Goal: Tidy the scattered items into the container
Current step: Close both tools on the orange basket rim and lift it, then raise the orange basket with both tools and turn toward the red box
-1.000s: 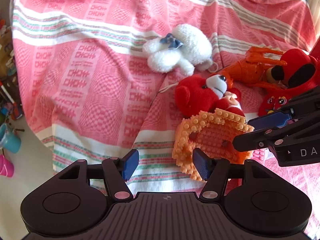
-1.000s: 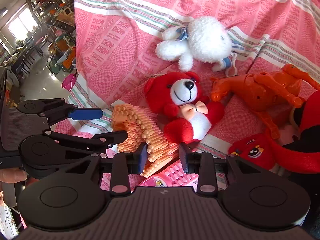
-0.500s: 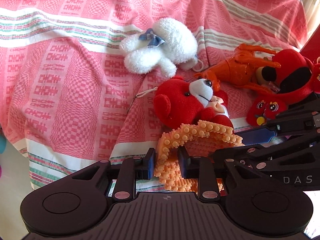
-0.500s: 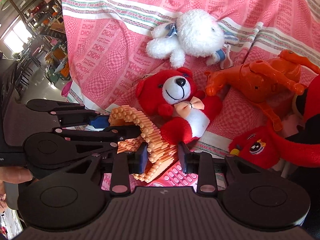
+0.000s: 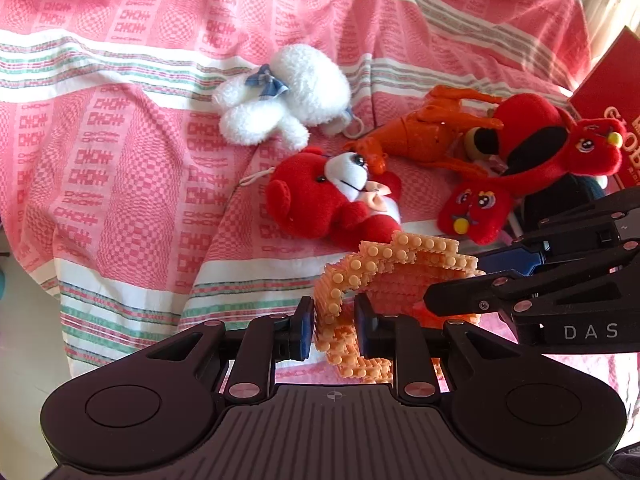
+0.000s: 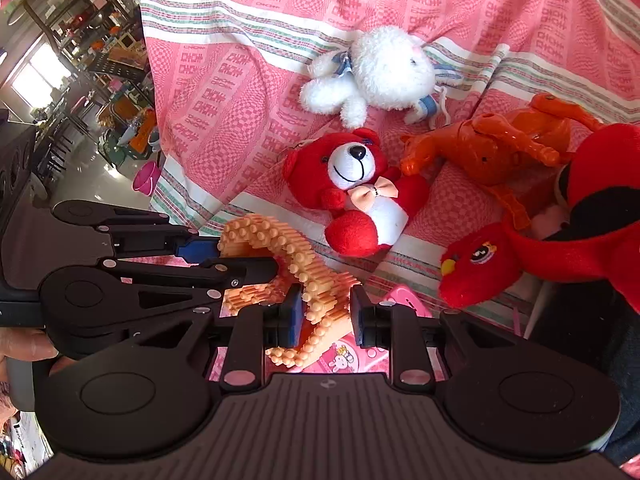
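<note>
- The orange studded block piece sits at the near edge of the pink cloth, in front of the red teddy bear.
- The left gripper clamps its left wall.
- The right gripper, jaws just closing, pinches its other side.
- A white plush and an orange plastic horse lie farther back.

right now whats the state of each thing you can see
left gripper: shut on the orange brick basket
right gripper: jaws just closing, shut on the basket's other wall
red teddy bear: lying on its back
white plush: lying on blanket
orange plastic horse: on its side
</note>
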Available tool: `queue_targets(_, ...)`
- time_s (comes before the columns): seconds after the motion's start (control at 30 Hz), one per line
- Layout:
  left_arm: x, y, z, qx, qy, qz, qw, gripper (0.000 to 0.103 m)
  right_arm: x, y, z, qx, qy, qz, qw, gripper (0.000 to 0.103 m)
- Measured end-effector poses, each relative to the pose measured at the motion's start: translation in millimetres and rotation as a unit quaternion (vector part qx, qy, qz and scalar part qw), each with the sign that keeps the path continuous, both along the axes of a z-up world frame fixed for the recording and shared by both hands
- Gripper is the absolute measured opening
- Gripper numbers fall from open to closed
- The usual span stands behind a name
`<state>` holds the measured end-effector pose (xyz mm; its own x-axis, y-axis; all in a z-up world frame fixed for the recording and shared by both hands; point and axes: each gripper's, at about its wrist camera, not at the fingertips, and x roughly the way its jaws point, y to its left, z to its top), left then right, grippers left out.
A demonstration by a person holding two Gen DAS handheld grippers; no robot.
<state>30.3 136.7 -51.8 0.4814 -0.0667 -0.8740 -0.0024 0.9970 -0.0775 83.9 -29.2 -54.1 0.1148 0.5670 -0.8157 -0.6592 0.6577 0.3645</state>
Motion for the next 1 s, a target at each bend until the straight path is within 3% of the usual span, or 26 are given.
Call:
queue_targets(0.2, -12.4, -37.0, 9.5, -0.027, 0.004, -0.044, 0.9987, 0.024, -11.8, -40.5, 15.9, -0.017, 0.002, 0.006, 1.000, 0.028)
queue_targets(0.27, -15.0, -51.8, 9.8, -0.036, 0.008, -0.063, 0.9973, 0.031, -15.4, -54.7, 19.0, -0.028, 0.002, 0.009, 1.000, 0.028)
queue_targets(0.5, -19.7, -110.3, -13.6, -0.045, 0.046, -0.145, 0.9874, 0.038, -22.0, -100.3, 3.9, -0.073, 0.023, 0.003, 0.997, 0.028)
queue_targets(0.7, -12.0, -125.0, -27.1, -0.049, 0.059, -0.143, 0.9867, 0.042, -18.7, -125.4, -19.2, -0.070, 0.041, -0.061, 0.995, 0.028)
queue_targets(0.83, -8.1, -128.7, -29.1, -0.038, 0.062, -0.137, 0.9879, 0.047, -18.5, -137.1, -20.0, -0.064, 0.033, -0.093, 0.993, 0.040)
queue_targets(1.0, -6.8, -130.6, -31.5, -0.031, 0.065, -0.131, 0.9888, 0.050, -26.7, -146.1, -12.3, -0.073, 0.020, -0.099, 0.992, 0.045)
